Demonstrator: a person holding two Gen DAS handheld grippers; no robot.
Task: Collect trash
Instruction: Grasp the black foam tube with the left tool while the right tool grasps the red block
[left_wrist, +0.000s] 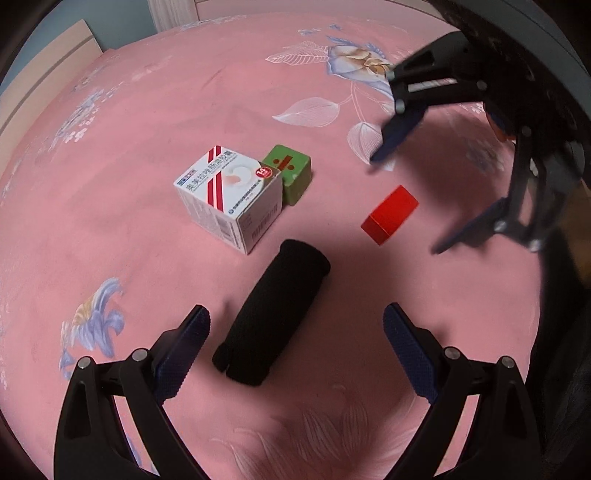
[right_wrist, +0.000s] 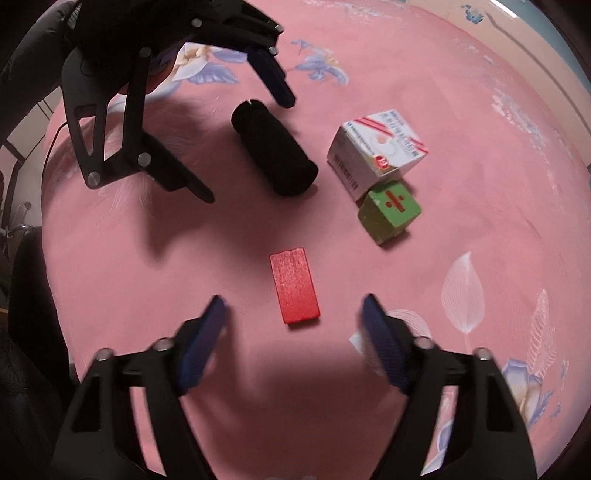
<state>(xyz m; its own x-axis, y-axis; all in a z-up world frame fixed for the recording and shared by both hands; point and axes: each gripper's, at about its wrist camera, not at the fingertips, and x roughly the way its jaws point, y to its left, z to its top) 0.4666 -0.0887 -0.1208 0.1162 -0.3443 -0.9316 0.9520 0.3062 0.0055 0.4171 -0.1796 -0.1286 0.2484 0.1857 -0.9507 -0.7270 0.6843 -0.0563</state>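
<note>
on a pink bedsheet printed with blue flowers and white leaves (left_wrist: 129, 206) lie four things, all within a small patch of cloth. the black textured foam cylinder (left_wrist: 271, 317) rests on its side and runs lengthwise into the gap of the left gripper (left_wrist: 295, 339), whose blue-padded jaws stand wide apart on either side of it – no pad touches it, nothing is held. just past the cylinder's far end sits the white cardboard medicine box with red stripes (left_wrist: 227, 195), and a green wooden cube marked with a red division sign (left_wrist: 290, 173) touches the box's far side.

the red rectangular wooden block (right_wrist: 294, 285) lies flat on the sheet, apart from the other three. the right gripper (right_wrist: 293, 314) points steeply down at it, jaws partly open, with the block's near end reaching between the blue pads – bare sheet shows on both sides of the block, so it is not gripped. in the left wrist view the right gripper (left_wrist: 404, 199) straddles that block from above.
</note>
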